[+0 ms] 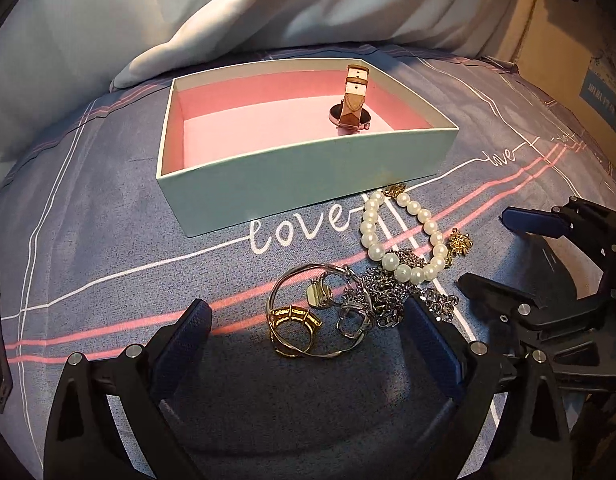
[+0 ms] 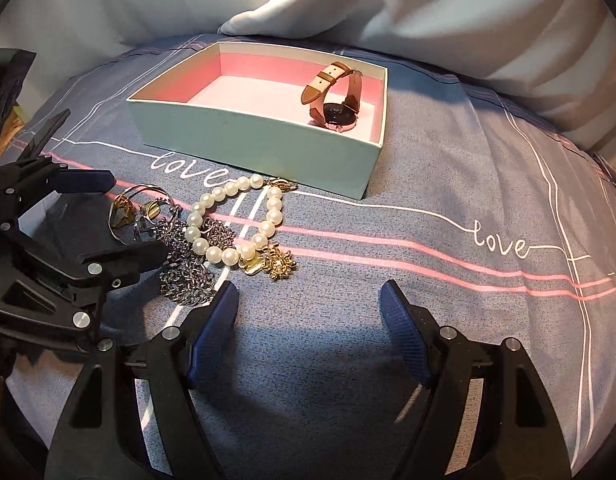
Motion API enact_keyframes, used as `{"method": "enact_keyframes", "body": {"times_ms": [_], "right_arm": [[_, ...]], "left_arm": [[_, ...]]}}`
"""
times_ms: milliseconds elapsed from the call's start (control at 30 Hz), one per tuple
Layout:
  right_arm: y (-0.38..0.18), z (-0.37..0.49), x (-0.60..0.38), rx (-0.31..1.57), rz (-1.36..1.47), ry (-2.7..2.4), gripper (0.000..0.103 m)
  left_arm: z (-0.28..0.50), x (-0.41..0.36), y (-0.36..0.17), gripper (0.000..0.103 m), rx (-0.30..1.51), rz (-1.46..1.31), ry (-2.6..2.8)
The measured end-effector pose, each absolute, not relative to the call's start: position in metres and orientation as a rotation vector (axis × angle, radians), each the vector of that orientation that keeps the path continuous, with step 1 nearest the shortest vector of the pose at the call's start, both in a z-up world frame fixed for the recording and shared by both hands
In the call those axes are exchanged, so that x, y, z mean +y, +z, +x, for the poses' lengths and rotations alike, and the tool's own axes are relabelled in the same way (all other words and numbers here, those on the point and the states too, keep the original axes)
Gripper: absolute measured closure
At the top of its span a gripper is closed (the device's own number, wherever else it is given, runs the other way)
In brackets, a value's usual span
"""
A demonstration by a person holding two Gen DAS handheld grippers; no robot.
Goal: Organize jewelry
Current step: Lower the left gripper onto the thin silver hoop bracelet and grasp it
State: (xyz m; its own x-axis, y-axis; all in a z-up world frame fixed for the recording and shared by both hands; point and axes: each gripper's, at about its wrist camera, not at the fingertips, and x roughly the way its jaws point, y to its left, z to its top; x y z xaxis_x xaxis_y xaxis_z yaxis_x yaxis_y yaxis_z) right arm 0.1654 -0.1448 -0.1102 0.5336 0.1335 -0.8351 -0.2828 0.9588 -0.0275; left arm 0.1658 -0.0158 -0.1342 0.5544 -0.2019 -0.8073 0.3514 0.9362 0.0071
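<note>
Left wrist view: jewelry heaped on the bed, one piece already boxed.

A watch [image 1: 350,106] stands on its case in the box's [image 1: 308,168] far right corner (strap looped upward), probably the first item sorted, while the rest waits in a tangle just in front of the box: a pearl bracelet [image 1: 404,236] nearest it, a steel chain [image 1: 392,296] under the pearls, and a cluster of rings and bangles [image 1: 316,312] closest to the camera. The left gripper [image 1: 308,336] hovers low with its fingers [image 1: 187,340] spread wide, straddling the rings but grasping nothing; I judge it is lining up to pinch one. The right gripper [image 2: 310,320] hangs over bare bedsheet beside the chain, fingers likewise released and empty, seemingly held back to leave the left room.
</note>
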Motion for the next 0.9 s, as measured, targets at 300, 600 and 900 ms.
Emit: {"method": "enact_keyframes", "body": {"times_ms": [300,600,900], "right_arm": [[-0.111,0.167,-0.142,0.979,-0.176,0.256,0.029],[-0.114,0.174,-0.135,0.971,-0.174,0.293,0.029],[-0.111,0.175,-0.147,0.968,-0.113,0.312,0.043]], "left_arm": [[0.165,-0.019,-0.133,0.036,0.903,0.214,-0.313],[0.17,-0.014,-0.127,0.052,0.904,0.148,-0.338],[0.165,-0.009,-0.116,0.052,0.88,0.076,-0.374]]}}
